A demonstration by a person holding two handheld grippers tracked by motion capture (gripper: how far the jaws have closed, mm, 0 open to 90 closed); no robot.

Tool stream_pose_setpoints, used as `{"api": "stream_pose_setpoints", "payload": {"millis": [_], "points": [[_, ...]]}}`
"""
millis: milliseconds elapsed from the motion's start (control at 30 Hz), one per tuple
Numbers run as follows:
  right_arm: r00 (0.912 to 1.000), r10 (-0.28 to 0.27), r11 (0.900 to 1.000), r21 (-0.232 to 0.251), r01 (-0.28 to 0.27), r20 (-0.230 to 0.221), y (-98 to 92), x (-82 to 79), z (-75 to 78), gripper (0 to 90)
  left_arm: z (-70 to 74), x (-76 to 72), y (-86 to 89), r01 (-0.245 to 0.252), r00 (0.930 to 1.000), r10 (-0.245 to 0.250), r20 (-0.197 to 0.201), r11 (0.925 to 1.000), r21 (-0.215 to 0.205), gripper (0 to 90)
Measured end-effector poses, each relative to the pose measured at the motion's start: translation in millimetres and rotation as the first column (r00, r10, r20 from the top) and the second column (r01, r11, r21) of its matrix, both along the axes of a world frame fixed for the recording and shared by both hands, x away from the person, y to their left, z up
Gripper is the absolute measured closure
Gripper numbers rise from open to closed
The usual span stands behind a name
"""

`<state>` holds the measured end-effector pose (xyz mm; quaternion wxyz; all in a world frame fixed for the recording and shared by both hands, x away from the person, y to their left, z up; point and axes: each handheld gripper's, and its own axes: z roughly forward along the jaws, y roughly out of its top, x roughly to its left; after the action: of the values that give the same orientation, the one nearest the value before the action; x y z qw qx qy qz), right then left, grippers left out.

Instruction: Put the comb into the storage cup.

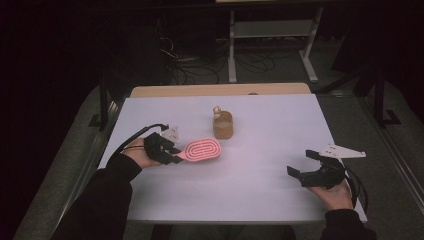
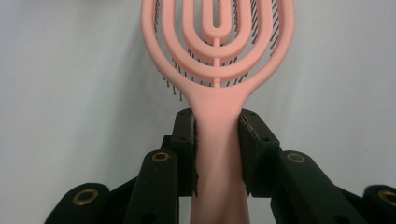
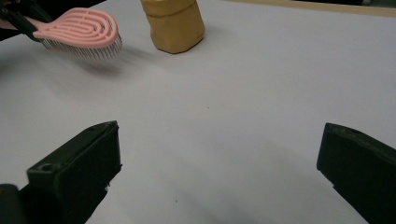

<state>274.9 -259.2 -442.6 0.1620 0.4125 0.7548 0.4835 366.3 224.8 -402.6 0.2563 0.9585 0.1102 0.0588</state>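
High view overhead, forward-down; gripper views close, low; all share pink brush (image 1: pixel 202 149).

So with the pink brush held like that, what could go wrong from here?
The left tongs pinch only the narrow handle of the pink hairbrush, so its heavier head could pivot or droop. The brown cup stands close beyond the head; a swing that way might knock it. The bristles face down and may snag the white table cover.

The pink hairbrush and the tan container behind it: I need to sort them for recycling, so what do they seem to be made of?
Pink hairbrush: looks like moulded plastic, smooth and matte, one piece from looped head to handle; the thin dark bristles could be plastic or wire.

Tan container: faceted, matte mustard surface, probably plastic or glazed ceramic; the look leaves it open.
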Motion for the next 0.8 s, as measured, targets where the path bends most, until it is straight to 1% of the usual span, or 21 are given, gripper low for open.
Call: {"api": "stream_pose_setpoints", "payload": {"millis": [167, 233, 367, 433, 500, 600, 700, 800], "points": [[1.0, 0.001, 1.0, 0.002, -0.001, -0.002, 0.5, 0.4, -0.3, 0.0, 9.1, -0.5, 1.1, 0.0, 1.0, 0.0, 0.007, 1.0, -0.005, 69.4], [1.0, 0.001, 1.0, 0.003, -0.001, -0.006, 0.9, 0.9, -0.6, 0.0, 12.3, -0.9, 1.2, 0.001, 0.9998, -0.001, 0.018, 1.0, -0.008, 69.4], [1.0, 0.007, 1.0, 0.003, -0.007, 0.0, 1.9, 2.1, 0.7, 0.0, 17.7, -2.1, -0.8, 0.012, 0.9993, -0.012, 0.036, 0.9999, -0.008, 69.4], [0.9999, 0.012, 1.0, 0.002, -0.012, -0.004, 3.1, 2.6, 1.7, 0.0, 20.4, -2.7, -2.8, 0.021, 0.999, -0.02, 0.039, 0.9997, -0.01, 69.4], [0.9998, 0.017, 1.0, -0.003, -0.017, -0.006, 4.2, 3.2, 2.8, 0.0, 23.8, -3.2, -5.2, 0.034, 0.9985, -0.033, 0.043, 0.9994, -0.003, 69.4], [0.9997, 0.025, 1.0, -0.011, -0.025, -0.008, 6.3, 4.4, 5.6, 0.0, 29.7, -5.5, -10.0, 0.044, 0.9972, -0.044, 0.06, 0.999, -0.007, 69.4], [0.9993, 0.034, 0.999, -0.017, -0.035, -0.012, 8.5, 5.8, 10.6, 0.0, 35.4, -7.5, -14.0, 0.054, 0.9955, -0.052, 0.079, 0.9983, -0.02, 69.4], [0.9992, 0.039, 0.999, -0.021, -0.039, -0.006, 10.1, 6.2, 16.6, 0.0, 38.9, -8.6, -16.8, 0.065, 0.9947, -0.063, 0.081, 0.9977, -0.021, 69.4]]}}
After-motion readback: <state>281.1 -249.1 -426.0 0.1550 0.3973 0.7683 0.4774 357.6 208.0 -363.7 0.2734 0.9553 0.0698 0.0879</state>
